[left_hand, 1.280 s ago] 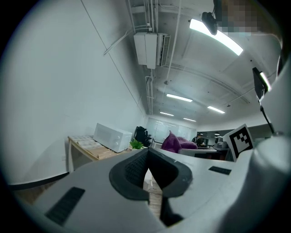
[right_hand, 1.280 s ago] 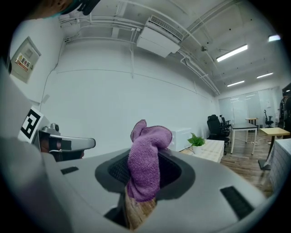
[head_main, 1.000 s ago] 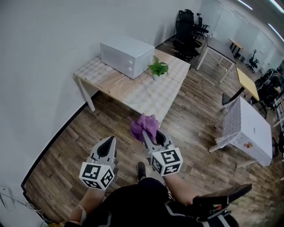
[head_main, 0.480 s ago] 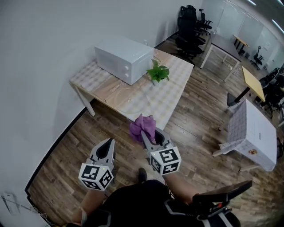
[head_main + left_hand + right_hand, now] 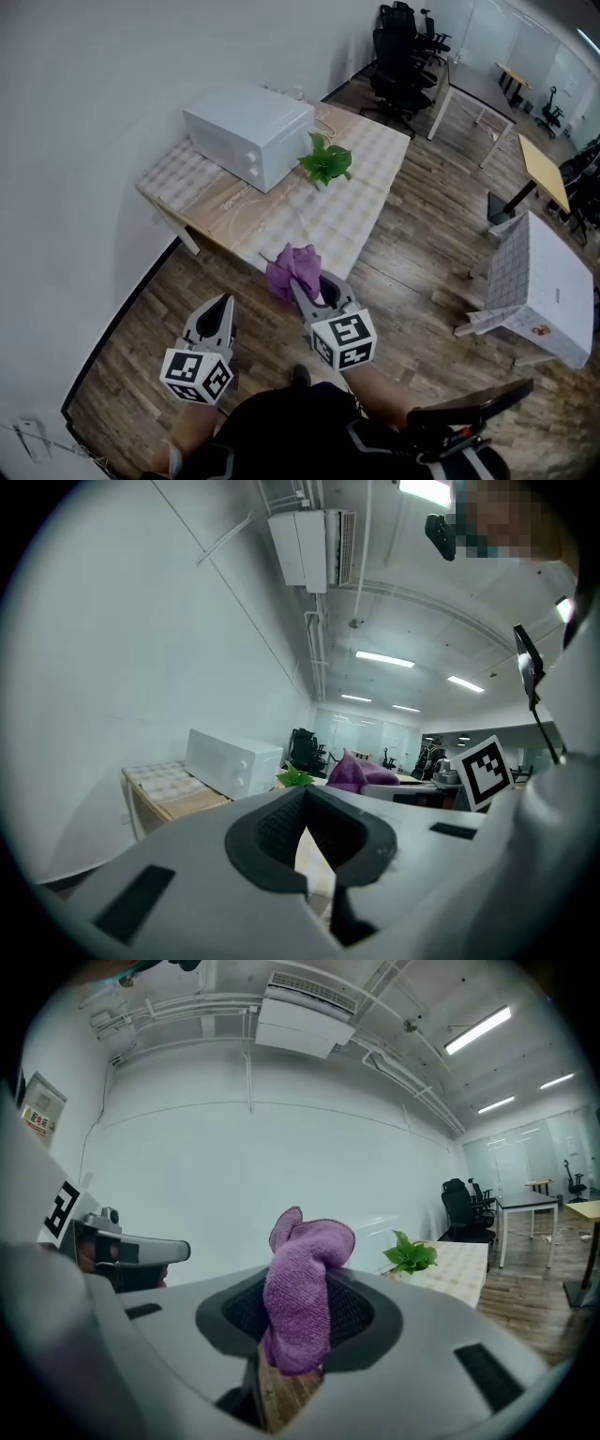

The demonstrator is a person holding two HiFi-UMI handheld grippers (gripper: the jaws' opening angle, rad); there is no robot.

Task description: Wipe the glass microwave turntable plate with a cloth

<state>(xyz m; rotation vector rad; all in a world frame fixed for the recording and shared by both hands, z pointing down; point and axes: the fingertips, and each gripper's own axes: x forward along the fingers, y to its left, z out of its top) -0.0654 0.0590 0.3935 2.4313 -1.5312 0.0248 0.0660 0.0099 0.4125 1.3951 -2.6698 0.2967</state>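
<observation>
Right tool [image 5: 309,291] – gripping cloth [image 5: 300,1297], left tool [image 5: 305,803] closed

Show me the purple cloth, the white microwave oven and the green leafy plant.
purple cloth [image 5: 292,268]: head view, middle of the bunched fabric.
white microwave oven [image 5: 244,112]: head view, its top panel.
green leafy plant [image 5: 325,163]: head view, its central leaves.

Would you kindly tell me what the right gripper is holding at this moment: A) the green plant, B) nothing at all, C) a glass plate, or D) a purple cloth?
D: in the right gripper view the purple cloth is pinched between the jaws of the right gripper, bunched up above them.
</observation>
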